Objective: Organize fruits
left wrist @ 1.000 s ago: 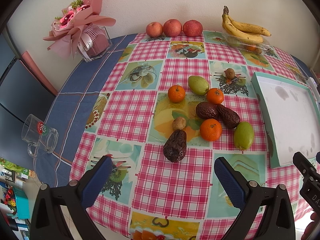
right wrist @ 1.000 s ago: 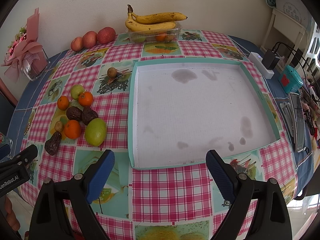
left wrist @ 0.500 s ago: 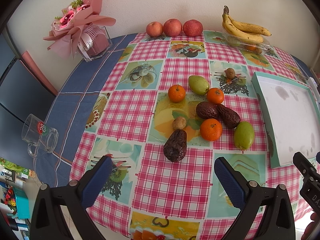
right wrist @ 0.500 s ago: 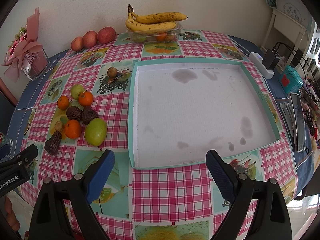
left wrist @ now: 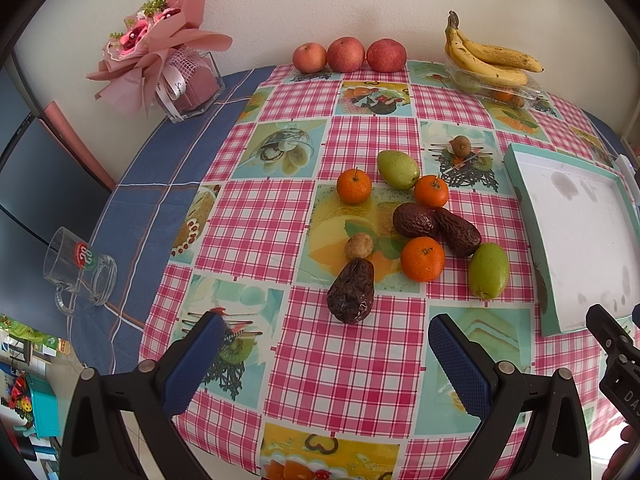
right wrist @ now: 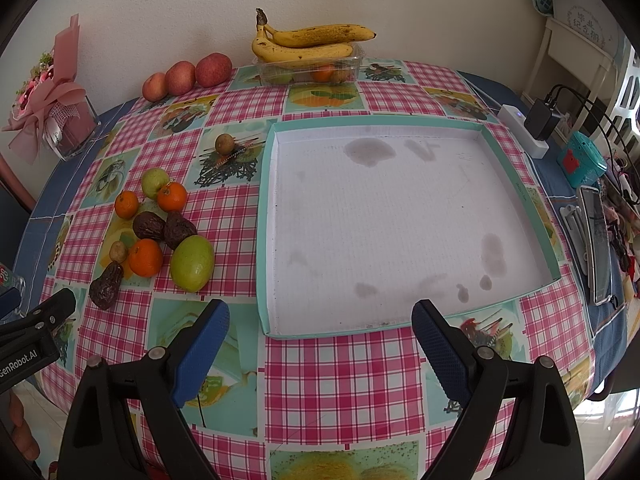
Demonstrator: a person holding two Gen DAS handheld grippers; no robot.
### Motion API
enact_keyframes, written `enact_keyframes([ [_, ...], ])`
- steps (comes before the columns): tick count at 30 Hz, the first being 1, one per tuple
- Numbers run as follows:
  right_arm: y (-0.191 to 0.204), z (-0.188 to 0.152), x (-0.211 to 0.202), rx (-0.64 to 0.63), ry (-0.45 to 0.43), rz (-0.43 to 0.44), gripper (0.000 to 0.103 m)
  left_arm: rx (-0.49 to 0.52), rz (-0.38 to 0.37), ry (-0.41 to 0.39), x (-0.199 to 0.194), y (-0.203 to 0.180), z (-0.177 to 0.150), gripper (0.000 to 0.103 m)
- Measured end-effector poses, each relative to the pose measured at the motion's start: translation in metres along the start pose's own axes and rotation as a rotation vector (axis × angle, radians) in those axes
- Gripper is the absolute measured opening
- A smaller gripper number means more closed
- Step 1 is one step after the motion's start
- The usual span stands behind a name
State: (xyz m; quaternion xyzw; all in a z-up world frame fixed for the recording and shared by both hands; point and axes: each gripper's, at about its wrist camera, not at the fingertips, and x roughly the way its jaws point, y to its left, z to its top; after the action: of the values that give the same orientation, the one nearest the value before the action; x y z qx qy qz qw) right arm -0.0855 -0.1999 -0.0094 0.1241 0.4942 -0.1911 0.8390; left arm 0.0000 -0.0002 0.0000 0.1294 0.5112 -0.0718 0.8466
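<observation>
Both claws, left claw [left wrist: 326,342] and right claw [right wrist: 320,330], held wide and empty at the near edge of the surface [left wrist: 260,228], facing the loose fruits [left wrist: 416,224] lying beside the empty tray [right wrist: 516,188], apparently their destination.

Your table wore a glossy, smooth checked tablecloth [left wrist: 256,232], seemingly oilcloth. The tray [right wrist: 516,196] looked like matt cardboard, its white floor ribbed and stained. Your gripper fingers [left wrist: 460,364] carried rough, dimpled blue pads on matt black plastic. The dark fruit [left wrist: 352,292] was wrinkled and dull, the tangerines [left wrist: 423,259] finely pitted, and the mug [left wrist: 80,270] clear glass.
</observation>
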Motion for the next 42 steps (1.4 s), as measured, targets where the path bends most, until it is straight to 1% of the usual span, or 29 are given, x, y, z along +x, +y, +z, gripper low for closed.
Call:
enact_keyframes([
  [32,-0.001,0.004,-0.001,-0.001,-0.002,-0.001,0.093,-0.002,-0.003,0.009,0.001,0.0,0.0,0.103],
  [35,-0.003,0.006,-0.012,0.014,-0.062,0.011,0.093,-0.047,-0.017,0.017,0.006,0.009,0.001,0.103],
  [37,0.0,0.006,-0.019,0.033,-0.102,0.048,0.093,-0.098,-0.008,0.005,0.01,0.018,0.006,0.103],
  [39,0.003,0.015,-0.019,0.027,-0.125,0.087,0.093,-0.132,-0.008,-0.013,0.013,0.025,0.008,0.103],
  [40,0.008,0.018,-0.02,0.013,-0.138,0.107,0.093,-0.145,-0.017,-0.023,0.015,0.028,0.008,0.103],
  [42,0.023,0.025,-0.019,-0.02,-0.159,0.117,0.093,-0.168,-0.05,-0.028,0.021,0.034,0.011,0.103],
])
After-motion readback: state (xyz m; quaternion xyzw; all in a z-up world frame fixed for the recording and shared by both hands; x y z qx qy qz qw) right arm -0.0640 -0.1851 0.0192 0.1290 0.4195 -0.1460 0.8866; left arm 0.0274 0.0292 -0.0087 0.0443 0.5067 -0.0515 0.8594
